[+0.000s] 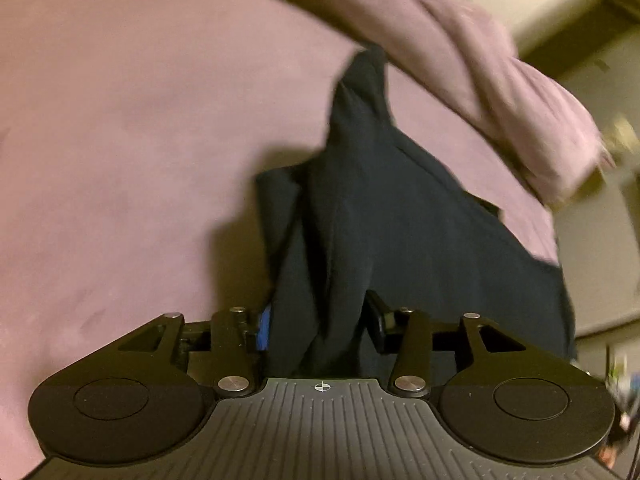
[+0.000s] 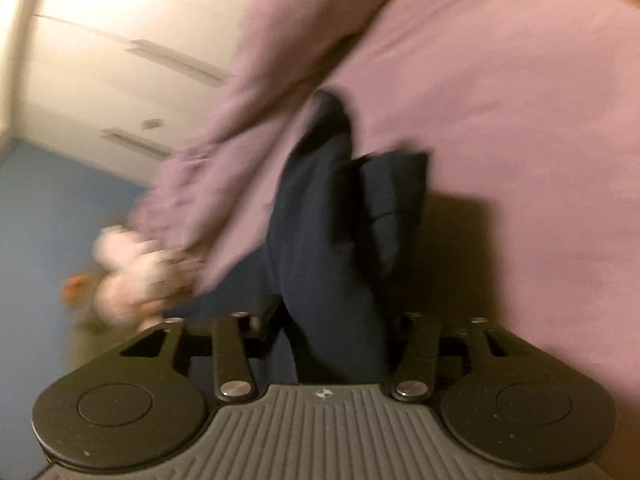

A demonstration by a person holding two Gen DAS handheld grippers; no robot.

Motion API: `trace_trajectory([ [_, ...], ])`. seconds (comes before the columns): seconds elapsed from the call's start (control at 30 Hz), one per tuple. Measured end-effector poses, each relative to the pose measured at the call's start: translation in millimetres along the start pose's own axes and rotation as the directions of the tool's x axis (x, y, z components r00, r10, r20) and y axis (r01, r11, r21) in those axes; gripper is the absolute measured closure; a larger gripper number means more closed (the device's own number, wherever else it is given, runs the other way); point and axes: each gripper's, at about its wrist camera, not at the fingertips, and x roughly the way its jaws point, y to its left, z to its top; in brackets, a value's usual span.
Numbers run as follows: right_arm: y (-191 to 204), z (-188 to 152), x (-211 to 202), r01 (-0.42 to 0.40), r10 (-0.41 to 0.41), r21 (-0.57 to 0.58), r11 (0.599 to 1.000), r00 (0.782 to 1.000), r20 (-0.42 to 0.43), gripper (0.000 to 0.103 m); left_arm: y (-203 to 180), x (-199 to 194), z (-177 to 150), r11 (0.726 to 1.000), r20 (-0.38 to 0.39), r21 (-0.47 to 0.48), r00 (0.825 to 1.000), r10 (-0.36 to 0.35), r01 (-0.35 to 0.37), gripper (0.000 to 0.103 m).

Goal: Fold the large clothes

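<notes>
A dark navy garment [image 1: 360,208] hangs bunched between the jaws of my left gripper [image 1: 320,328], which is shut on it. In the right wrist view the same navy garment [image 2: 320,240] is clamped in my right gripper [image 2: 332,336], also shut on it. The cloth is lifted and stretches away from both grippers in folds. Behind it is the person's mauve sweatshirt [image 1: 140,140], with a sleeve [image 1: 500,92] crossing the top; the sweatshirt also fills the right wrist view [image 2: 500,120]. The fingertips are hidden by cloth.
Cream cabinet doors [image 2: 120,48] and a blue wall [image 2: 48,220] show at left in the right wrist view. A blurred hand [image 2: 128,268] holds something there. Pale walls [image 1: 600,260] show at right in the left wrist view.
</notes>
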Motion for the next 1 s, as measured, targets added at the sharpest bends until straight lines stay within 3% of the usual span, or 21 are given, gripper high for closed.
trace_trajectory([
  [0.03,-3,2,-8,0.041,-0.042,0.018,0.999,0.999,0.026,0.04,5,-6,1,1.0,0.018,-0.023,1.0,0.019,-0.018,0.05],
  [0.1,-5,3,-32,0.121,-0.124,0.031,0.992,0.981,0.146,0.04,2,-20,3,0.996,0.113,-0.02,0.99,0.085,-0.083,0.047],
  [0.17,17,-2,-46,0.18,-0.155,-0.064,0.982,0.946,0.285,0.04,-22,-24,5,0.983,0.225,0.043,0.961,0.163,-0.177,0.04],
  [0.2,32,-4,-43,0.199,-0.149,-0.125,0.972,0.934,0.325,0.04,-33,-21,2,0.977,0.259,0.089,0.951,0.167,-0.196,0.034],
  [0.27,71,-14,-14,0.208,-0.109,-0.275,0.939,0.936,0.335,0.04,-68,-7,-9,0.959,0.319,0.174,0.935,0.158,-0.221,0.028],
  [0.37,129,-41,65,0.196,-0.083,-0.51,0.838,0.968,0.236,0.046,-117,32,-23,0.928,0.371,0.289,0.921,0.119,-0.236,0.019],
  [0.43,160,-62,121,0.192,-0.092,-0.639,0.744,0.978,0.186,0.049,-140,64,-30,0.895,0.44,0.334,0.889,0.13,-0.296,0.016],
  [0.47,171,-78,145,0.205,-0.109,-0.706,0.678,0.978,0.18,0.051,-146,76,-30,0.88,0.471,0.335,0.869,0.153,-0.337,0.015],
  [0.5,175,-85,167,0.22,-0.123,-0.746,0.628,0.975,0.184,0.054,-152,95,-29,0.855,0.504,0.329,0.84,0.2,-0.401,0.015],
  [0.53,177,-89,186,0.231,-0.144,-0.777,0.586,0.973,0.18,0.055,-153,111,-25,0.839,0.509,0.325,0.828,0.234,-0.437,0.015],
  [0.6,172,-88,211,0.274,-0.199,-0.782,0.559,0.96,0.194,0.057,-147,139,-18,0.811,0.51,0.329,0.814,0.279,-0.484,0.014],
  [0.67,155,-76,221,0.332,-0.213,-0.785,0.523,0.943,0.256,0.057,-136,154,-15,0.781,0.565,0.323,0.771,0.294,-0.535,0.009],
  [0.7,148,-71,220,0.373,-0.219,-0.787,0.491,0.927,0.303,0.056,-130,157,-11,0.783,0.574,0.309,0.762,0.3,-0.54,0.006],
  [0.73,140,-62,222,0.423,-0.233,-0.781,0.46,0.906,0.354,0.054,-125,161,-5,0.809,0.559,0.291,0.777,0.29,-0.511,0.006],
  [0.77,132,-48,219,0.438,-0.233,-0.774,0.457,0.899,0.372,0.046,-119,164,1,0.836,0.547,0.276,0.793,0.269,-0.475,0.006],
  [0.8,125,-38,217,0.424,-0.224,-0.761,0.491,0.906,0.36,0.033,-115,168,9,0.857,0.532,0.26,0.806,0.258,-0.446,0.006],
  [0.83,119,-27,213,0.405,-0.218,-0.738,0.54,0.914,0.342,0.03,-105,164,12,0.876,0.518,0.246,0.82,0.243,-0.415,0.005],
  [0.9,106,-8,204,0.366,-0.192,-0.692,0.622,0.928,0.319,0.03,-92,160,14,0.904,0.5,0.227,0.84,0.211,-0.362,0.005],
  [0.97,90,11,200,0.357,-0.191,-0.606,0.711,0.927,0.323,0.03,-83,158,15,0.926,0.489,0.207,0.853,0.181,-0.316,0.005],
  [1.0,74,24,193,0.334,-0.186,-0.517,0.788,0.93,0.318,0.039,-83,156,11,0.927,0.492,0.208,0.852,0.177,-0.313,0.005],
])
